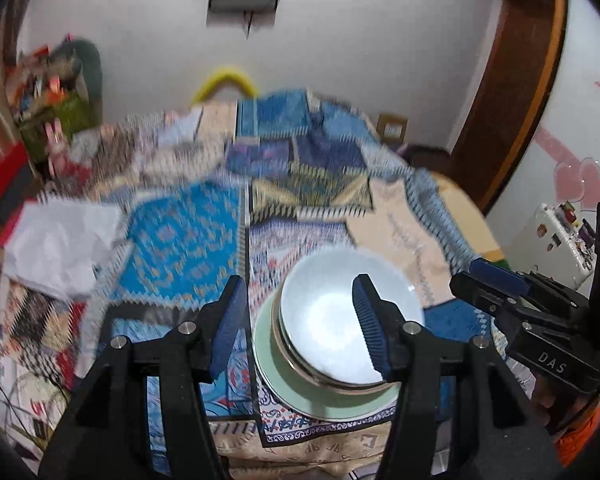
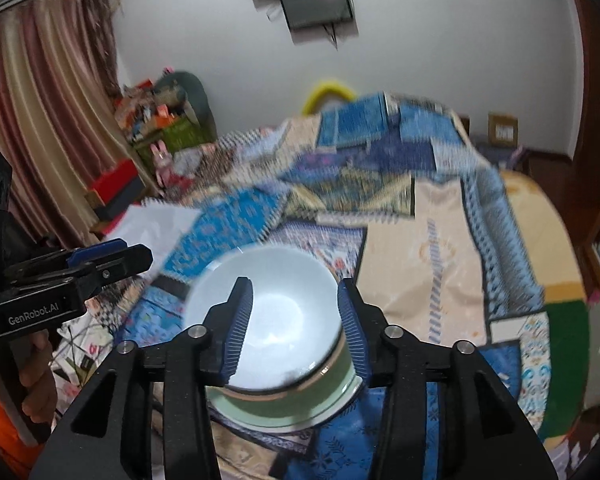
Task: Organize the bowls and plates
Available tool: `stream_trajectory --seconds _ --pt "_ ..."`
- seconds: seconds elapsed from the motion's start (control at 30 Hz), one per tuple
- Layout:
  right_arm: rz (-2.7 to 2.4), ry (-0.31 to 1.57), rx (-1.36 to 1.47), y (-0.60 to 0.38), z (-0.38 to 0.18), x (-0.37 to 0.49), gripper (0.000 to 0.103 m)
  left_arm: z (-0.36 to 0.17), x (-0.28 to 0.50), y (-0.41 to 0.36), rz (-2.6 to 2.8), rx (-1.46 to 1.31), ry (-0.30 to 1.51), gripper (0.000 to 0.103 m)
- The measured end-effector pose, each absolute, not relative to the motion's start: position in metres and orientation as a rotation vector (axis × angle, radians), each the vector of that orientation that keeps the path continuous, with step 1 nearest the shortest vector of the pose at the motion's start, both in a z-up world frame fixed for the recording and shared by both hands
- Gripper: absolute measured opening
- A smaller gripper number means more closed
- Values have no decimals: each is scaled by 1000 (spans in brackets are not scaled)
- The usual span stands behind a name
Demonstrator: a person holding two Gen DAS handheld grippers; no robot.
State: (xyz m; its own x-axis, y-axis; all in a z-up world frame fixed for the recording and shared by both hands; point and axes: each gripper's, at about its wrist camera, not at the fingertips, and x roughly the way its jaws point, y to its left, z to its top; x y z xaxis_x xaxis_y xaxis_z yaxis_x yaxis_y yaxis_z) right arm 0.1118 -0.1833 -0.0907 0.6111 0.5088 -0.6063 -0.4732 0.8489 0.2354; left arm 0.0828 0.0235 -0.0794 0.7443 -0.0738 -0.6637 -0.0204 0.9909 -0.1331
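Stack of bowls on green plate is seated on patterned cloth. Glazed ware is judged rigid, slippery, breakable; rims are to be gripped. Left gripper and right gripper jaws stand apart, empty.

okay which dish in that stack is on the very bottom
The pale green plate, the widest piece. It lies flat on the patchwork cloth, with the white bowl stacked above it.

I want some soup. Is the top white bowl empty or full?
Empty. The top white bowl shows only its bare, shiny inside in both views, sitting upright on stacked bowls on the green plate.
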Motion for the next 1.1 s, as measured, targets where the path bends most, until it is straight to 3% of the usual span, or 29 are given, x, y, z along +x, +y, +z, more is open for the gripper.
stream_trajectory --seconds 0.27,0.47,0.63,0.7,0.77,0.93,1.1 --pt "601 537 59 -189 -36 76 43 -22 41 20 -24 -119 519 70" --pt "606 436 71 -196 -13 58 56 4 13 14 -4 -81 384 87" --pt "610 382 63 -198 -3 49 59 13 -1 10 6 -61 321 97" --pt "606 365 62 -199 -1 47 73 15 -6 8 12 -54 305 99" --pt "593 343 70 -200 1 45 81 17 -10 6 18 -46 292 101" --pt "585 324 77 -202 4 42 87 18 -16 4 23 -48 271 103" --pt "564 290 73 -204 7 35 101 19 -17 4 19 -54 262 103"
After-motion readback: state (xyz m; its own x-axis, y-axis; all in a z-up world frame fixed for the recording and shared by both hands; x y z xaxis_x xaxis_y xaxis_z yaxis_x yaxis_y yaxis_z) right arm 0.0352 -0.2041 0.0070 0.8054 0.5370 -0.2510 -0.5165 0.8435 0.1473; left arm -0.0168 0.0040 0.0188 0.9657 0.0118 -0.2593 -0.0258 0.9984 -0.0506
